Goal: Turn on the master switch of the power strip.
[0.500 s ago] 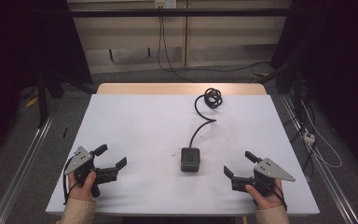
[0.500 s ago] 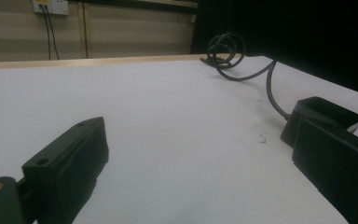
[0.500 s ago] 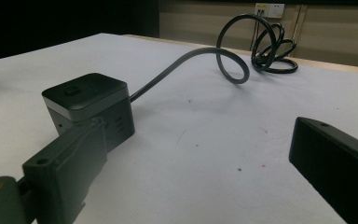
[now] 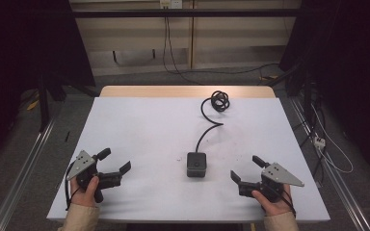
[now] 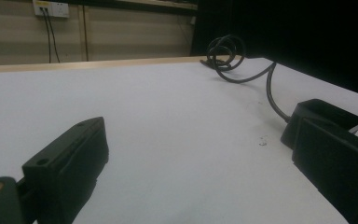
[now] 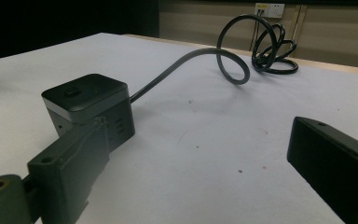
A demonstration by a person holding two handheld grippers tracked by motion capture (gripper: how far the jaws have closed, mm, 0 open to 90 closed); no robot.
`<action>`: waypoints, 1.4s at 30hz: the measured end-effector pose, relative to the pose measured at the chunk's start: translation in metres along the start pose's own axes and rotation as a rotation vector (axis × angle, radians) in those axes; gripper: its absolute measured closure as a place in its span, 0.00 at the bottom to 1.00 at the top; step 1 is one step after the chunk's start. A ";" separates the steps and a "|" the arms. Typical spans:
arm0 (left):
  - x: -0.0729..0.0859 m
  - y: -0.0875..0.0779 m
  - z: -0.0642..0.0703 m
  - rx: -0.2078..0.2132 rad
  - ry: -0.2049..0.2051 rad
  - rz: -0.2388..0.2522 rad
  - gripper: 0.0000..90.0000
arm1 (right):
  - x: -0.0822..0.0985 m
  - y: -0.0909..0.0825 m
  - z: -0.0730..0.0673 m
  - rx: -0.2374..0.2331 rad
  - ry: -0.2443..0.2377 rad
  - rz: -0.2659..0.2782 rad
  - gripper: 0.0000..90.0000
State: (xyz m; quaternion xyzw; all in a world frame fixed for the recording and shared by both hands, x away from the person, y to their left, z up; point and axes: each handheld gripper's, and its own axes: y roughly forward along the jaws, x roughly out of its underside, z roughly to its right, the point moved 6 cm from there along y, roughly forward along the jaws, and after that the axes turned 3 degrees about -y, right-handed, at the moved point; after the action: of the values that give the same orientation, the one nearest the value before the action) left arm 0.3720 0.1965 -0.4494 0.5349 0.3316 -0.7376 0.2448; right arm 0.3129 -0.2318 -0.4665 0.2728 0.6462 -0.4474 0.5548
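Note:
A small black cube-shaped box (image 4: pixel 197 164) sits near the middle front of the white table (image 4: pixel 139 125). Its black cable (image 4: pixel 207 127) runs back to a coil (image 4: pixel 219 101) near the far edge. My left gripper (image 4: pixel 114 160) rests at the front left, held by a hand, jaws wide apart and empty. At the front right my right gripper (image 4: pixel 247 169) is open too, a short way right of the box. In the left gripper view the box (image 5: pixel 324 116) lies behind the right jaw. The box (image 6: pixel 89 105) in the right gripper view sits just past the left jaw, cable (image 6: pixel 235 60) looping behind.
A wooden strip (image 4: pixel 188 91) runs along the table's far edge. Metal rails (image 4: pixel 19 173) flank the table on the floor. Loose cables and a power strip (image 4: pixel 319 141) lie on the floor at the right. A wall socket (image 6: pixel 269 9) with plugged cords is behind.

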 end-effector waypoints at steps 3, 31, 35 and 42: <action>0.000 0.001 0.001 0.003 -0.001 -0.001 0.04 | -0.001 0.002 -0.001 -0.001 -0.001 0.000 0.06; -0.002 0.003 0.003 0.016 0.012 0.009 0.04 | -0.011 0.019 -0.012 -0.016 -0.007 0.006 0.09; -0.002 0.004 0.004 0.018 0.018 0.004 0.04 | -0.013 0.020 -0.012 -0.013 -0.008 0.009 0.09; -0.001 0.004 0.005 0.018 0.022 0.003 0.04 | -0.016 0.025 -0.015 -0.021 -0.007 0.008 0.11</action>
State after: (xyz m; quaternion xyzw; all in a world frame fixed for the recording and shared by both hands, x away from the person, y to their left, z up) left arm 0.3722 0.1905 -0.4479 0.5457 0.3267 -0.7342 0.2375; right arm 0.3303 -0.2048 -0.4581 0.2680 0.6479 -0.4391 0.5617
